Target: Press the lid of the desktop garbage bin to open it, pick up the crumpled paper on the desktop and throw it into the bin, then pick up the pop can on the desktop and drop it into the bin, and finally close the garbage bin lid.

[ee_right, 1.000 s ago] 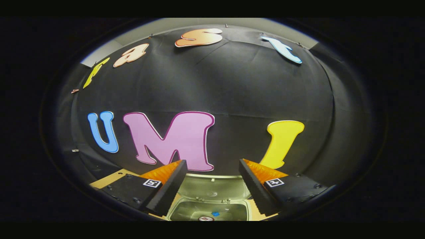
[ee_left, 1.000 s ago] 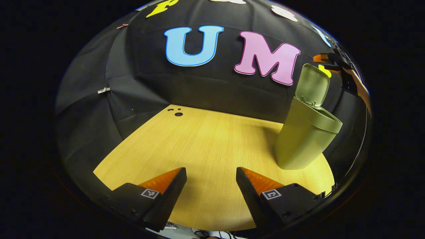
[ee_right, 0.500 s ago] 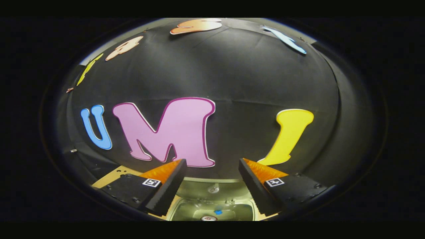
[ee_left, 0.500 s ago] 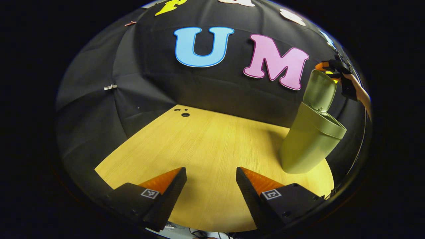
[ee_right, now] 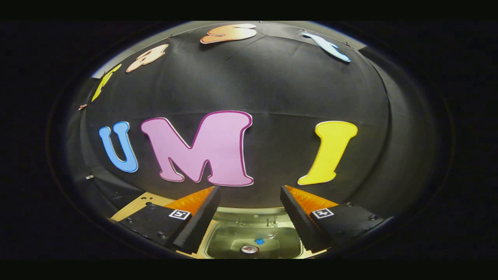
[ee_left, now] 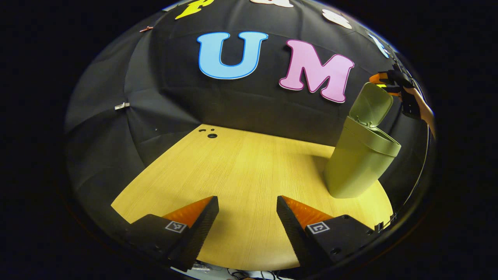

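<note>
Left gripper view: the green garbage bin stands at the table's right, lid raised. Right gripper hovers behind it; left gripper waits, both with fingers spread and empty. The lid looks light, stiff and hinged: push its top edge.

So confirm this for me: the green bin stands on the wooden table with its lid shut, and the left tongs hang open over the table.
Not quite: the lid is not shut, it is raised on its hinge, as the left gripper view shows. The rest holds: the green bin stands on the wooden table, and the left tongs hang open over the table.
</note>
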The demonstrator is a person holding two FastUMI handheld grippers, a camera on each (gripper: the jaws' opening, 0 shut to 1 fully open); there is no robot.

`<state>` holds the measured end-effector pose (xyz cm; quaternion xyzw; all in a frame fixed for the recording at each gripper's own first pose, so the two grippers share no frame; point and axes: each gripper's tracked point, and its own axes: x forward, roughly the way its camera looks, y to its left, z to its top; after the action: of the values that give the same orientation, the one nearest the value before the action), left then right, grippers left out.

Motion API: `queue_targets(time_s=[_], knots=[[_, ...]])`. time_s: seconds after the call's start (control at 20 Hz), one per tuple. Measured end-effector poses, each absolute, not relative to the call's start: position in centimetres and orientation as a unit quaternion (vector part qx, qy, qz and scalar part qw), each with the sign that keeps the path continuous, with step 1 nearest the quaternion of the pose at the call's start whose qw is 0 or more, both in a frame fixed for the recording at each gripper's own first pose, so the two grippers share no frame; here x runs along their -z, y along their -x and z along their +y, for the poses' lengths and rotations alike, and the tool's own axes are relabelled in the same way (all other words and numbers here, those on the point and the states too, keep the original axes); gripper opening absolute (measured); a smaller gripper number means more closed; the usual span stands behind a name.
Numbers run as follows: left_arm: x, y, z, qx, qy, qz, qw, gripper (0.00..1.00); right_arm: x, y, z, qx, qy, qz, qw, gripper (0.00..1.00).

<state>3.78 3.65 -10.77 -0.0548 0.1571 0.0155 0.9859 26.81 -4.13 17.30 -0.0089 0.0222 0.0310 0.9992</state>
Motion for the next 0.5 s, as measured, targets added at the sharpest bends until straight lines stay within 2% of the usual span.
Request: queue_targets(time_s=[0.3, 0.45, 0.5], knots=[[11.1, -3.6, 3.5, 0.014, 0.019, 0.166, 0.986, 0.96, -13.9, -23.0, -4.4, -0.024, 0.006, 0.033, 0.999, 0.97], [11.5, -3.2, 2.7, 0.031, 0.014, 0.172, 0.984, 0.96, -10.8, -21.5, -4.6, -0.018, -0.007, 0.067, 0.998, 0.97], [11.7, -3.0, 2.5, 0.035, 0.010, 0.175, 0.984, 0.96, -9.7, -21.0, -4.5, -0.019, -0.016, 0.079, 0.997, 0.93]])
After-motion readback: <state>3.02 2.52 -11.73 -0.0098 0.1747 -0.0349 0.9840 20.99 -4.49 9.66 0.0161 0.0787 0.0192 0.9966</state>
